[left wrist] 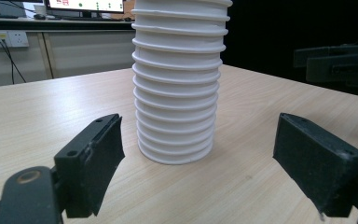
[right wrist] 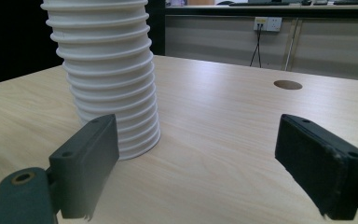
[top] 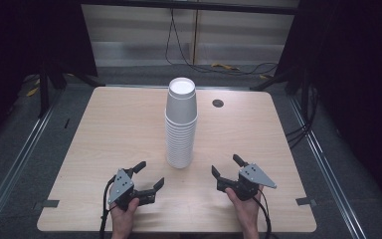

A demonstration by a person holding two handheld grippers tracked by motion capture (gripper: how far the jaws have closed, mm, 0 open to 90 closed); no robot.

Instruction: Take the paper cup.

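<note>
A tall stack of white paper cups (top: 181,124) stands upside down in the middle of the wooden table (top: 114,129). A hand holds my left gripper (top: 149,174) near the front edge, left of the stack, jaws open and empty. Another hand holds my right gripper (top: 225,165) right of the stack, also open and empty. In the left gripper view the stack (left wrist: 177,84) rises a short way beyond the open left gripper (left wrist: 198,161). In the right gripper view the stack (right wrist: 107,79) stands ahead on the left, behind the left jaw of the right gripper (right wrist: 196,154).
A round cable hole (top: 218,103) lies in the table's far right part. Cables (top: 219,64) run across the floor behind the table, and dark stands flank it. The right gripper (left wrist: 340,63) and fingers of its hand appear at the left gripper view's right edge.
</note>
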